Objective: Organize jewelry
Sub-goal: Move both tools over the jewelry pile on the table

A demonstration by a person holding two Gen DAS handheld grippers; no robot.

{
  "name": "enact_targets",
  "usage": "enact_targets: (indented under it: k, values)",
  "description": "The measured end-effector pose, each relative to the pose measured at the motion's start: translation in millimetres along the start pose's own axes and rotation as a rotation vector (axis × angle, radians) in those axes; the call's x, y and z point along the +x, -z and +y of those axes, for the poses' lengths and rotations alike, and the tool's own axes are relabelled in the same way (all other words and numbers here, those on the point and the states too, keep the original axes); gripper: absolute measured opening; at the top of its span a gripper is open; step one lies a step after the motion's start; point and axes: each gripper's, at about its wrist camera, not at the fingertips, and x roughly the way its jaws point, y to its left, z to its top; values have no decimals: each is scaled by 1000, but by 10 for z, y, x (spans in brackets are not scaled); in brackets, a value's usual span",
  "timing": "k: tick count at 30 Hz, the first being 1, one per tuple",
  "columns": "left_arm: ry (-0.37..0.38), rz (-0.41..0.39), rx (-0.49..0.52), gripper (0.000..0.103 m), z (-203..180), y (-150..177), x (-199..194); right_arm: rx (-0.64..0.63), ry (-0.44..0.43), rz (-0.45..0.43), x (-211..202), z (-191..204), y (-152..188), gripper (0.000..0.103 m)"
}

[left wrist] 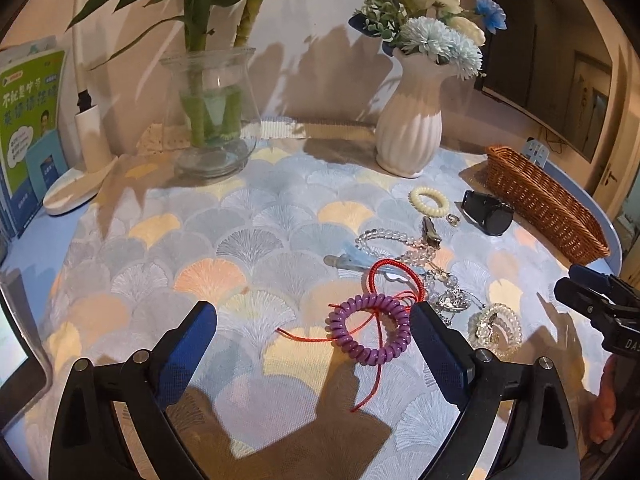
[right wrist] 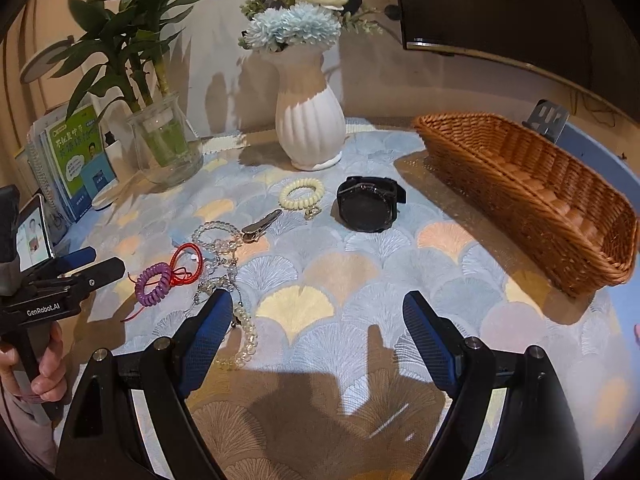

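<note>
Fingers of the left gripper point(left wrist: 313, 322) stand spread wide, blue-padded and holding nothing; the purple spiral hair tie point(left wrist: 370, 330) lies on the cloth between the tips, nearer the right-hand finger, whether touching it I cannot tell. A thin red cord point(left wrist: 394, 280) loops through and over that coil, its loose ends trailing across the fabric. Just beyond sits a tangle of clear glass beads point(left wrist: 386, 238), a small silver charm piece point(left wrist: 452, 300) and a pale blue clip point(left wrist: 352, 260).

The right gripper point(right wrist: 318, 312) is likewise open wide and empty above bare cloth, its left finger lying over a clear bead bracelet point(right wrist: 246, 340). Ahead of it lie a metal hair clip point(right wrist: 260, 222), a cream spiral hair tie point(right wrist: 302, 196) with a small ring beside it, and a black round-faced watch point(right wrist: 366, 208).

A long woven wicker basket point(right wrist: 540, 200), empty, stands well apart to the right. The tablecloth point(right wrist: 360, 280) is matte, printed with fan-shaped scales in blue, peach and yellow. At the back stand a ribbed white vase point(right wrist: 310, 128) of blue and white flowers and a clear glass jar point(left wrist: 210, 120) holding green stalks in water.
</note>
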Motion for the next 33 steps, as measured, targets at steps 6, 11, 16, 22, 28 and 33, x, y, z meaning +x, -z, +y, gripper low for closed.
enact_targets:
  k: [6,11,16,22,28,33]
  values:
    - [-8,7,8,97,-32,-4,19,-39,10,-1,-5,71,4,89]
    - [-12,2,6,97,-33,-5,13,-31,4,2,1,46,1,89]
    - [-11,16,-4,97,-30,-6,37,-29,2,5,1,47,5,89]
    - [-14,12,-9,97,-22,-9,33,-33,5,6,7,55,6,89]
    - [-16,11,-7,97,-29,-4,29,-33,11,7,15,59,6,89]
    - [-19,11,-8,97,-28,1,27,-34,7,16,36,46,2,89]
